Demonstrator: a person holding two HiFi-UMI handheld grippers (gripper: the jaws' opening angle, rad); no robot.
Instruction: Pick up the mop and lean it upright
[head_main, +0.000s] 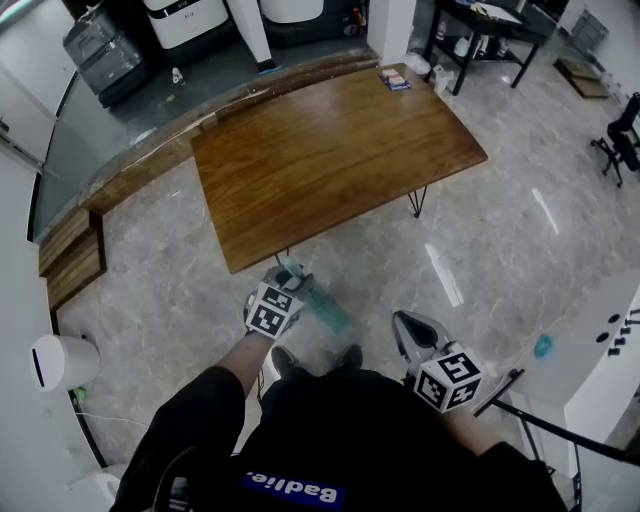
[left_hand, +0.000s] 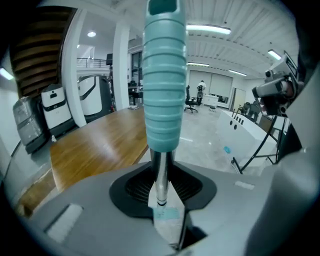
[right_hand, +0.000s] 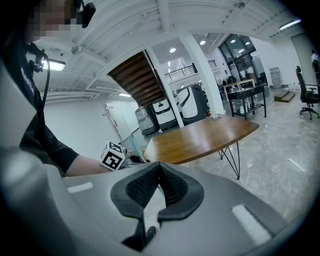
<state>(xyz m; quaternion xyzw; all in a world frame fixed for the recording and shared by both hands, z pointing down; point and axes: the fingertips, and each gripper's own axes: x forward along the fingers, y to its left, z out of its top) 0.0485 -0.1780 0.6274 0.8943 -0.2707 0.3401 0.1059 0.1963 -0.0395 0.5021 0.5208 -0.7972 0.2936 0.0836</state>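
My left gripper is shut on the mop's thin metal shaft, just below its ribbed teal grip. The grip stands up between the jaws towards the camera. The mop head is hidden from every view. The right gripper hangs to the right above the floor, shut, its pads meeting with nothing between them. In the right gripper view the left gripper's marker cube and a bit of the teal mop handle show off to the left.
A wooden table on hairpin legs stands just ahead of both grippers. The person's shoes are on the marble floor below. A white bin is at the left, wooden steps further left, and a black stand's legs at the right.
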